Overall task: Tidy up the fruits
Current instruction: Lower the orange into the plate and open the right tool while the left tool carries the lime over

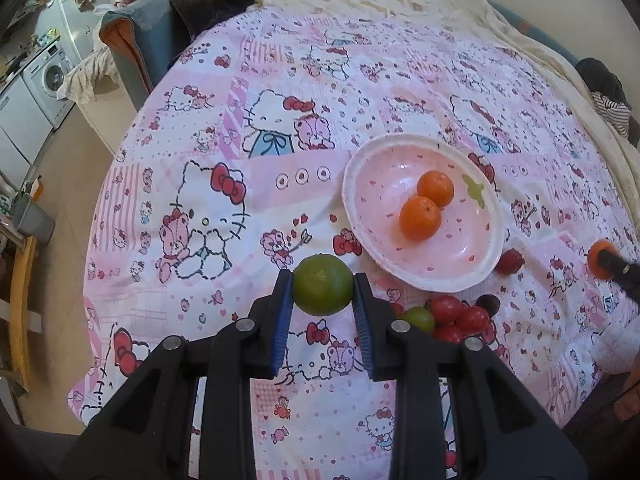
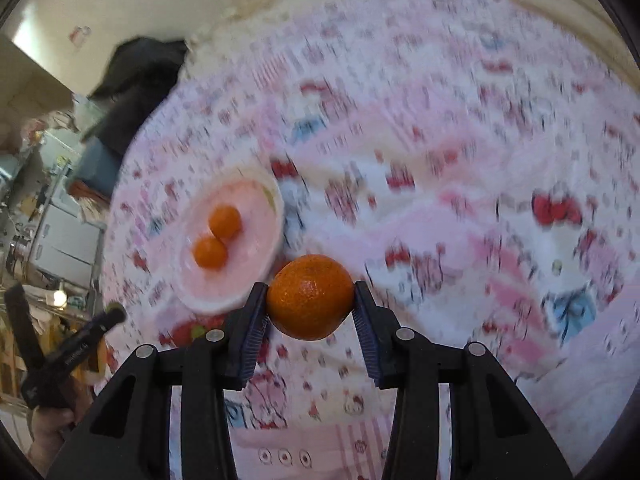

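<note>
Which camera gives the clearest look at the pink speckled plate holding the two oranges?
The left wrist view: the pink speckled plate is sharp, with its rim and both small oranges distinct. The right wrist view shows the same plate smaller, motion-blurred, partly behind a finger.

Bed with pink cartoon-cat print sheet (image 1: 280, 128) carries a pink oval bowl (image 1: 360, 184), red cherry tomatoes (image 1: 460, 312), one small green citrus (image 1: 420, 319).

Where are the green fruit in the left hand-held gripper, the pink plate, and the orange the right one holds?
green fruit (image 1: 322, 285), left wrist view, middle of its skin
pink plate (image 1: 460, 280), left wrist view, near rim
held orange (image 2: 310, 297), right wrist view, centre of its peel
</note>
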{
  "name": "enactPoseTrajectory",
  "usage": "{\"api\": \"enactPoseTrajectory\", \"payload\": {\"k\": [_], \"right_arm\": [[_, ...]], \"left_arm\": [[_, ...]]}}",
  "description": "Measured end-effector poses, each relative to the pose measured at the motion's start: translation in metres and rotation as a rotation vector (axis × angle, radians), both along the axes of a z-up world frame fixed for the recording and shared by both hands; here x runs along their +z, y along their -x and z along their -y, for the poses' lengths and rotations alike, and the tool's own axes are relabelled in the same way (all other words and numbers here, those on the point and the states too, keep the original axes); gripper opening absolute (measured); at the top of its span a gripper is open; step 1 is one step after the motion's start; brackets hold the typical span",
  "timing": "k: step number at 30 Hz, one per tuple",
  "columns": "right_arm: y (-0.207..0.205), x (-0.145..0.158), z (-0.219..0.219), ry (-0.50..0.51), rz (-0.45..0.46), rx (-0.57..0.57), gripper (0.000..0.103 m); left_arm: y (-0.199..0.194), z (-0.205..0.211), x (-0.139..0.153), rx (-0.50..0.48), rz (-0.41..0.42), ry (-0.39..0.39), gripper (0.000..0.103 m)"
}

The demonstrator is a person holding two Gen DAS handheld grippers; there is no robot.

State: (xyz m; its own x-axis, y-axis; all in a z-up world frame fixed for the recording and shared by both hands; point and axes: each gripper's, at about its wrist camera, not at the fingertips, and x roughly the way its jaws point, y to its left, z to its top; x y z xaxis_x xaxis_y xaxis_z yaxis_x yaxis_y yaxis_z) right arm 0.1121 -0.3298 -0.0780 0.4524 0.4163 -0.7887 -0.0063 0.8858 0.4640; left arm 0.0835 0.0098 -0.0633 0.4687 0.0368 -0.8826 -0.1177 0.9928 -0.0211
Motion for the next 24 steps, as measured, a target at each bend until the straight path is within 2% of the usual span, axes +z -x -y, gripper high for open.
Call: {"api": "enactPoseTrajectory", "payload": {"k": [5,9,12,17,24], "right_arm": [[-0.007,0.031,0.0,-0.056,0.138,0.003,0.044],[-0.023,0.043,-0.008,-0.102,0.177,0.015,0.044],[-0.038,0.046,-0.017,-0.125,0.181,0.031,0.044],[-0.062,0.039,-0.035,-0.156,0.161,0.086,0.044],[-0.097,0.011,-0.059,-0.152,0.084,0.162,0.044]], "left_arm": [[0.0,-0.009,0.027,0.015,0.093,0.029,0.025],[-0.01,-0.012,0.051,0.007,0.156,0.032,0.025],[-0.023,-0.009,0.059,-0.015,0.171,0.014,0.025],[-0.051,-0.003,0.051,-0.053,0.141,0.011,0.025],[-0.086,0.009,0.022,-0.107,0.087,0.022,0.025]]}}
